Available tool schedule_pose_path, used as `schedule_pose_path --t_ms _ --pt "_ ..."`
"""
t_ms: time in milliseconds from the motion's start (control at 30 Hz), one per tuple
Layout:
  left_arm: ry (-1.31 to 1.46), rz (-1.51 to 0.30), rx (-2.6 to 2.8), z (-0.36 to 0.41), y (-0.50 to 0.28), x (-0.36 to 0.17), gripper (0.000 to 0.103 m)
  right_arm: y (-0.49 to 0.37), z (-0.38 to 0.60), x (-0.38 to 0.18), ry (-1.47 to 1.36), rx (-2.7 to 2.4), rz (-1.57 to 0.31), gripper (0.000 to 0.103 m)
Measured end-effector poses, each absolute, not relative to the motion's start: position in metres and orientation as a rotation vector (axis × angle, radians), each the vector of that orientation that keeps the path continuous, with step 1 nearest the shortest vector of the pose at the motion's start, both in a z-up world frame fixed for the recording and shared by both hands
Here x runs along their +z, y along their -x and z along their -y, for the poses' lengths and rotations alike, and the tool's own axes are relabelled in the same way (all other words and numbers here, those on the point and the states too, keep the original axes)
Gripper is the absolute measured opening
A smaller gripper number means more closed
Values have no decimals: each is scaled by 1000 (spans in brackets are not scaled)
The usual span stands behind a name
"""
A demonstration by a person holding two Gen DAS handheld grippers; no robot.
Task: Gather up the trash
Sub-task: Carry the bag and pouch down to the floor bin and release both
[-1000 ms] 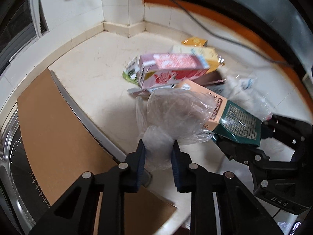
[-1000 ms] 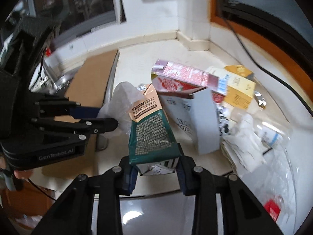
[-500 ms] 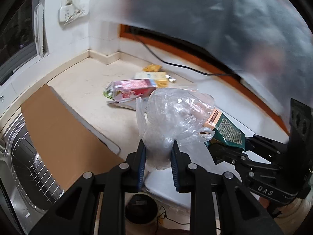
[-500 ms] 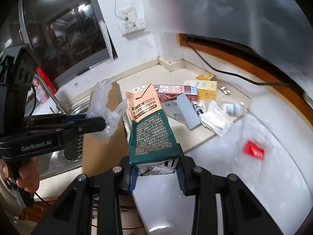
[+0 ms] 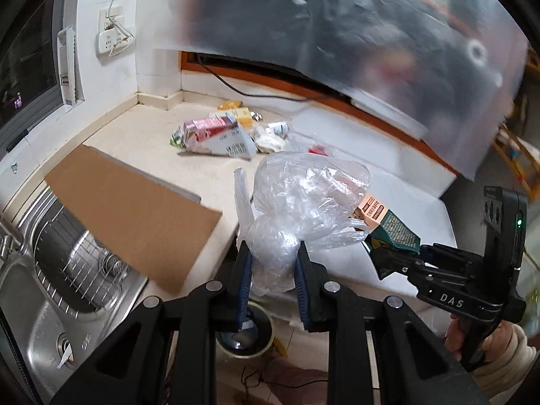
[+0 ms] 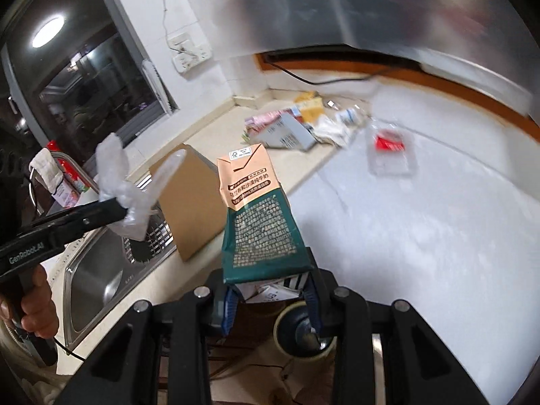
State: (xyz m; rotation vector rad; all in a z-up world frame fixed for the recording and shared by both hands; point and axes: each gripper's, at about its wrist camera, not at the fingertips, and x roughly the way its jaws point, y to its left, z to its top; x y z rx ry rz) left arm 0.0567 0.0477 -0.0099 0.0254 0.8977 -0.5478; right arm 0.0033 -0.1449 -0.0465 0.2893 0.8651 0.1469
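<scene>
Up above the tabletop (image 5: 141, 141), the left hand-held gripper (image 5: 272, 270) pinched a crumpled clear plastic bag (image 5: 303, 202) between its blue-padded fingers, the bag bulging out in front of them. Just beside it on the right, the right hand-held gripper (image 6: 270, 298) was clamped on the bottom of a green and peach milk carton (image 6: 260, 216), which stood tilted up from the fingers with its peach top end farthest away. Both items hung in the air off the front edge of the tabletop. Farther back, near the corner of the wall, a pile of trash (image 5: 229, 131) lay on the tabletop: a pink carton, yellow boxes and white wrappers. A brown board (image 5: 131, 209) lay partly over the steel sink (image 5: 64, 270) at the left
</scene>
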Motion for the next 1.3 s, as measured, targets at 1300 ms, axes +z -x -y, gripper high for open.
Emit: schedule_pose_path --t_ms 1300 --pt "-224 -1267 -306 -3 -58 -421 22 -9 110 -415 -281 91 -1382 34"
